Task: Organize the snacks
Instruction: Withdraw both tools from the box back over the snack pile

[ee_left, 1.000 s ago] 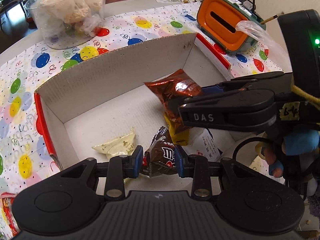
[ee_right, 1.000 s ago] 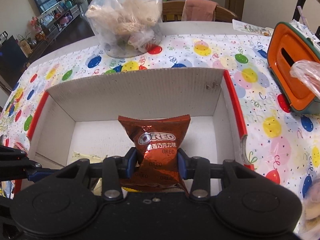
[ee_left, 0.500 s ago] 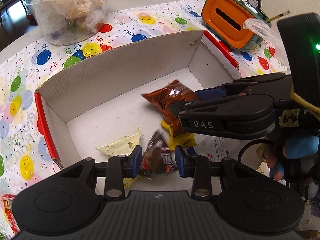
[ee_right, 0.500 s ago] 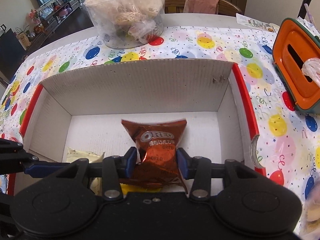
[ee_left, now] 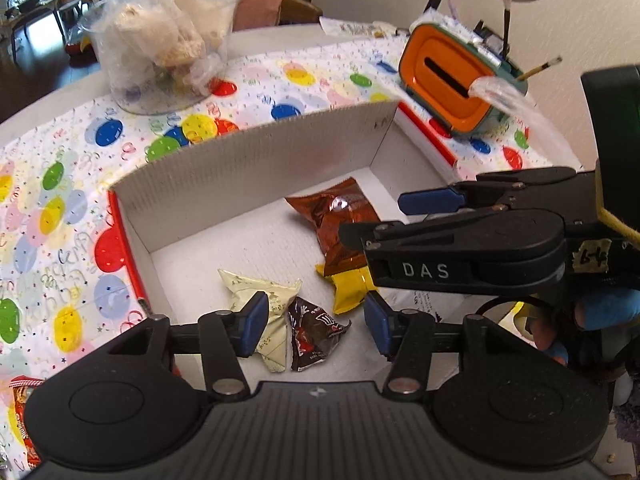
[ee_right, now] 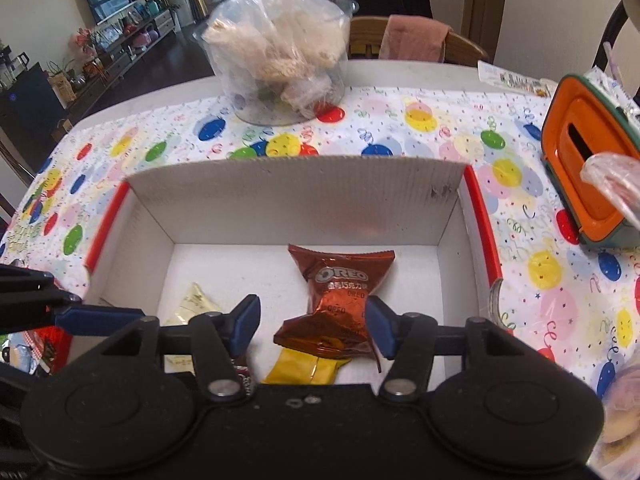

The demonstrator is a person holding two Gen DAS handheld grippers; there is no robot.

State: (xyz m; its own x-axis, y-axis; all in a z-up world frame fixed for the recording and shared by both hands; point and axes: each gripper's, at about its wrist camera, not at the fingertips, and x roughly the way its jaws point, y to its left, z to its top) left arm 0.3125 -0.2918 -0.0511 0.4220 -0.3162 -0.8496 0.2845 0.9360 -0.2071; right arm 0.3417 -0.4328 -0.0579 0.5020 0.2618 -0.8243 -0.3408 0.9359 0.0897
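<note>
A white cardboard box [ee_left: 248,136] [ee_right: 296,168] with red outer sides holds several snack packets. My left gripper [ee_left: 316,328] hovers over a dark chocolate-candy packet [ee_left: 312,336] that lies loose on the box floor beside a cream packet [ee_left: 256,292]. Its jaws are opening and the pads stand apart from the packet. My right gripper [ee_right: 312,326] is above a brown Oreo packet [ee_right: 340,300] that rests on a yellow packet [ee_right: 308,368]. Those jaws are opening too, and the left pad is well clear of the packet. The right gripper [ee_left: 384,220] shows side-on in the left wrist view.
A clear tub of bagged snacks [ee_left: 168,40] [ee_right: 276,52] stands behind the box on the balloon-print tablecloth [ee_right: 540,272]. An orange slotted case [ee_left: 444,76] [ee_right: 580,184] sits at the right. A red snack packet [ee_left: 24,412] lies outside the box at the left.
Both grippers were shut on their packets and have let go, jaws spreading. The candy packet and the Oreo packet now lie in the box, and both grippers have lifted slightly.
</note>
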